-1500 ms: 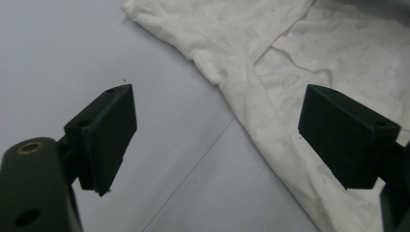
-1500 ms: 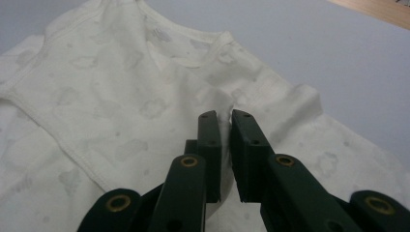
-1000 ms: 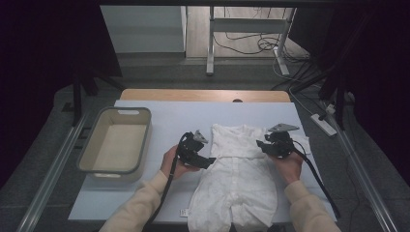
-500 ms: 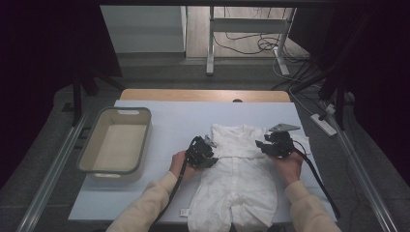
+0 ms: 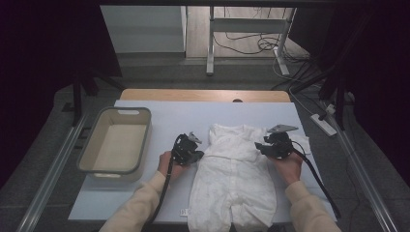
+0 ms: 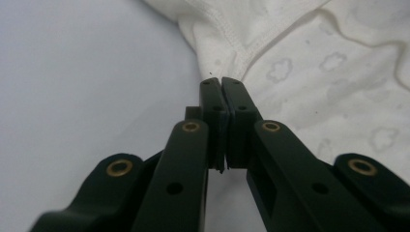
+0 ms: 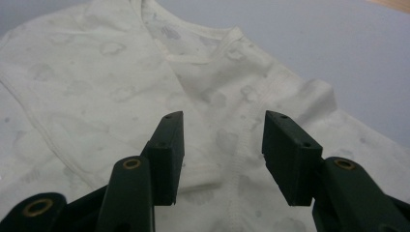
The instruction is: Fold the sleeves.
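dim room, grey floor (image 5: 159, 72), white table frame (image 5: 211, 38) and cables (image 5: 241, 46) behind the table (image 5: 145, 203).

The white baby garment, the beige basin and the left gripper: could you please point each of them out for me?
white baby garment (image 5: 232, 169), high view, on the middle of its body.
beige basin (image 5: 92, 150), high view, on its left rim.
left gripper (image 6: 221, 82), left gripper view, at the tips of its closed jaws.

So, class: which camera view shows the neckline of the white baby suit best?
The right gripper view: the baby suit lies close, its V-shaped neckline sharp beyond open jaws. The high view shows the whole baby suit small, neckline faint. The left gripper view shows a stitched edge by the shut jaws.
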`<action>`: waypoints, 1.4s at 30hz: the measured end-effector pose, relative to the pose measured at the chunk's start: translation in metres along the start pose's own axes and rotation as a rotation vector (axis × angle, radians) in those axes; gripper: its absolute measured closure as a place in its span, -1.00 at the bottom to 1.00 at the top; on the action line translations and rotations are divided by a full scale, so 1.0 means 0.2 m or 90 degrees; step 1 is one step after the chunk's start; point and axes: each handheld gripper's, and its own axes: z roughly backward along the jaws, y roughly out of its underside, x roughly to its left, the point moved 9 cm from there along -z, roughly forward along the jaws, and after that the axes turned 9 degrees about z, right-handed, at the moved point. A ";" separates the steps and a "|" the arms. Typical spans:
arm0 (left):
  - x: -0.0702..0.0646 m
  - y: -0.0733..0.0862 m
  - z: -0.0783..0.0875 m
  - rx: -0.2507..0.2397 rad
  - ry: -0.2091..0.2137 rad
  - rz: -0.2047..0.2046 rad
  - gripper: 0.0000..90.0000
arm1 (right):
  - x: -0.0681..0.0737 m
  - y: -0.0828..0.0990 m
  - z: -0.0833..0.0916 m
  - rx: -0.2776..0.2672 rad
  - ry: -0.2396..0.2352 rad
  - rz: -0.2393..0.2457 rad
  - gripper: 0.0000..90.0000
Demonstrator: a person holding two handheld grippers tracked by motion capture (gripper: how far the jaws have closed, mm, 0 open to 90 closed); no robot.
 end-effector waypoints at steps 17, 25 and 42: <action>0.02 0.02 -0.01 0.001 0.000 0.007 0.86 | 0.03 0.04 -0.08 0.038 -0.055 -0.006 0.29; 0.02 0.02 0.00 0.003 0.001 0.002 0.86 | 0.09 0.07 -0.09 0.066 -0.100 0.011 0.73; 0.01 0.03 -0.01 0.010 0.010 0.002 0.86 | 0.02 -0.04 -0.05 0.035 -0.045 0.046 0.94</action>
